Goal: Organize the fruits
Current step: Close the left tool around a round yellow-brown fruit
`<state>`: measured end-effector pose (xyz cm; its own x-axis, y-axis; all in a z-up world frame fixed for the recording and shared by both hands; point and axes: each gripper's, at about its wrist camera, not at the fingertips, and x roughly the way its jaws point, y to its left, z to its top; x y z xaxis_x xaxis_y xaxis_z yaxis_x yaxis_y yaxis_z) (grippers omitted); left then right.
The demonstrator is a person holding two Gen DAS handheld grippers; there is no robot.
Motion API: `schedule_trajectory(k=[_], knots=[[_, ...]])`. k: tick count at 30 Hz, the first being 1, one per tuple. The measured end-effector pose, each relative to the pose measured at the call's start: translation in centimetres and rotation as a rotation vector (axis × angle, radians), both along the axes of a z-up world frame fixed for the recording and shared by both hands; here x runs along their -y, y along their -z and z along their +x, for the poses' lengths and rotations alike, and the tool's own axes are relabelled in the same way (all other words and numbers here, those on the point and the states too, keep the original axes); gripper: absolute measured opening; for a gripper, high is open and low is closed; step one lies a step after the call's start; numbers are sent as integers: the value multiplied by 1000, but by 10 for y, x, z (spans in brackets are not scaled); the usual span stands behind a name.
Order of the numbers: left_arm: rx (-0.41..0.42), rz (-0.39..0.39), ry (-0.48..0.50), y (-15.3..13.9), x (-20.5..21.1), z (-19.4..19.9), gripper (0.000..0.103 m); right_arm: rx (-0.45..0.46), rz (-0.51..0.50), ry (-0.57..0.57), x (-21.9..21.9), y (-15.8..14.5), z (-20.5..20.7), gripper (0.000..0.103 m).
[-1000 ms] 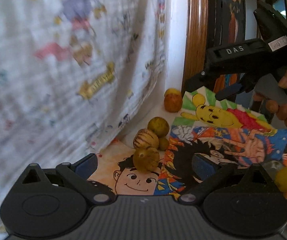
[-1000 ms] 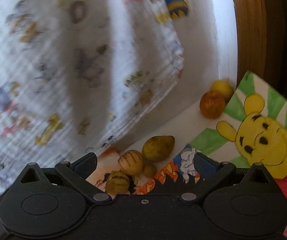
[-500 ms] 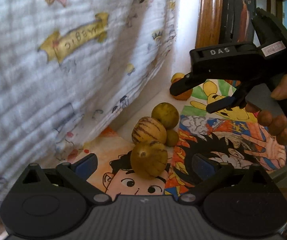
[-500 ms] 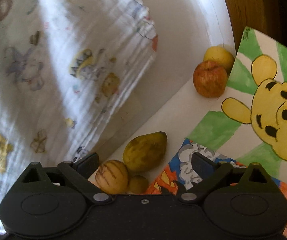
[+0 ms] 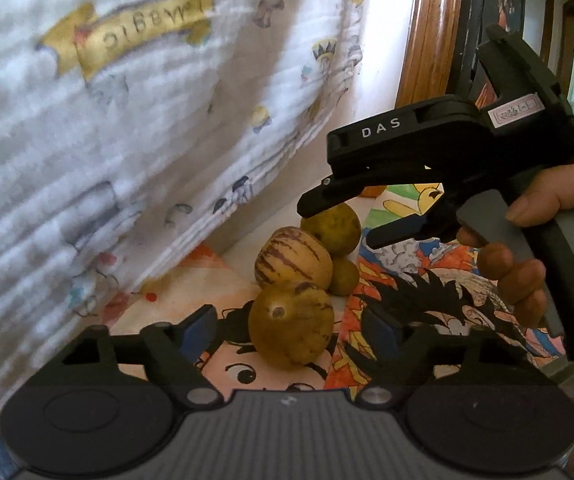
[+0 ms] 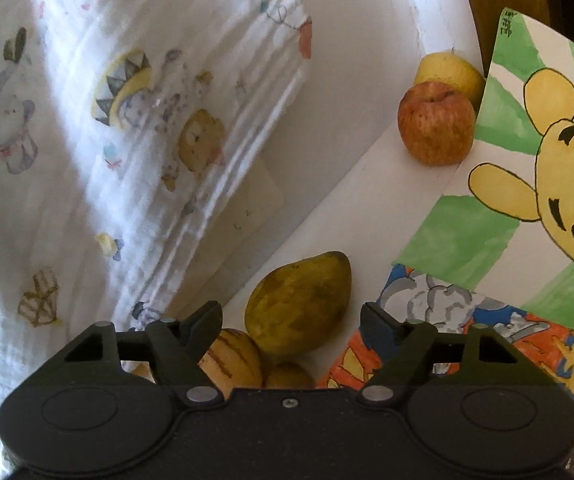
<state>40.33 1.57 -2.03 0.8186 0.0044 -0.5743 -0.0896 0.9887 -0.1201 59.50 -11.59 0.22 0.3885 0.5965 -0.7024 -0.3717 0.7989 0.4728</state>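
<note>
**Tight cluster: one nudge rolls the rest**

Your left gripper (image 5: 291,328) stands wide open astride the nearest striped fruit (image 5: 291,330), gripping nothing. Your right gripper (image 6: 291,320), equally open and empty, frames the mango (image 6: 299,304). Close off-centre and touching neighbours may roll away.

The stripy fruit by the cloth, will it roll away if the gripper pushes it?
Probably only a little. The stripy fruit is rounded and smooth, so a nudge could roll it, but the small fruit and the greenish fruit sit against it and may block it. Its skin looks slick, so the fingers might slip.
</note>
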Motion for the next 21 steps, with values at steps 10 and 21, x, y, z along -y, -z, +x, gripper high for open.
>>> schedule_trajectory(k=[10,21], knots=[[-14,-32,-13,10,-6,3,76,-23,10,9,-2,15,6,77],[-13,-47,-14,10,-8,5,66,-43,47,13,1,23,4,77]])
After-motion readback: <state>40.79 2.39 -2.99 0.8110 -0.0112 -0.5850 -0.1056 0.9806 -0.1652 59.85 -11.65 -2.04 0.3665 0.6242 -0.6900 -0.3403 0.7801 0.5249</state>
